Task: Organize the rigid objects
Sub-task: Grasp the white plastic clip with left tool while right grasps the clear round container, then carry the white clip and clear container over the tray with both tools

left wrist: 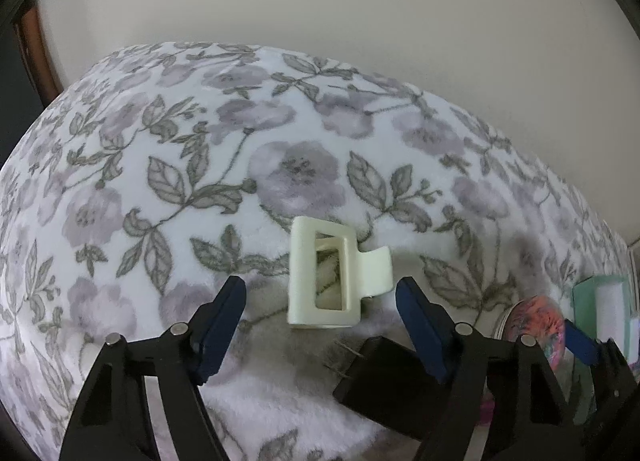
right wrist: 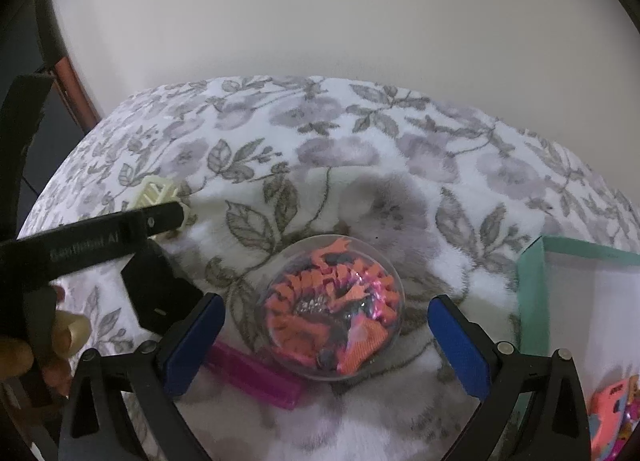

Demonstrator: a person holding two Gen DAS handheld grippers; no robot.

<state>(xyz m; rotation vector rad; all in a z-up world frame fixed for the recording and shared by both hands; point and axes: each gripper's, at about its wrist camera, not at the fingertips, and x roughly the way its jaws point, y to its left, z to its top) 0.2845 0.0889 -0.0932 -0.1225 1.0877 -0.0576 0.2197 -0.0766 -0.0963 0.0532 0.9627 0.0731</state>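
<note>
Claws are both standing wide, holding nothing. Left claw is hovering over the floral blanket, with the cream hair clip lying between its fingers and the black plug at 6 o'clock of the clip. Right claw is framing the clear dome of orange pieces; the pink comb is lying at its 8 o'clock, the teal box at 3 o'clock.
</note>
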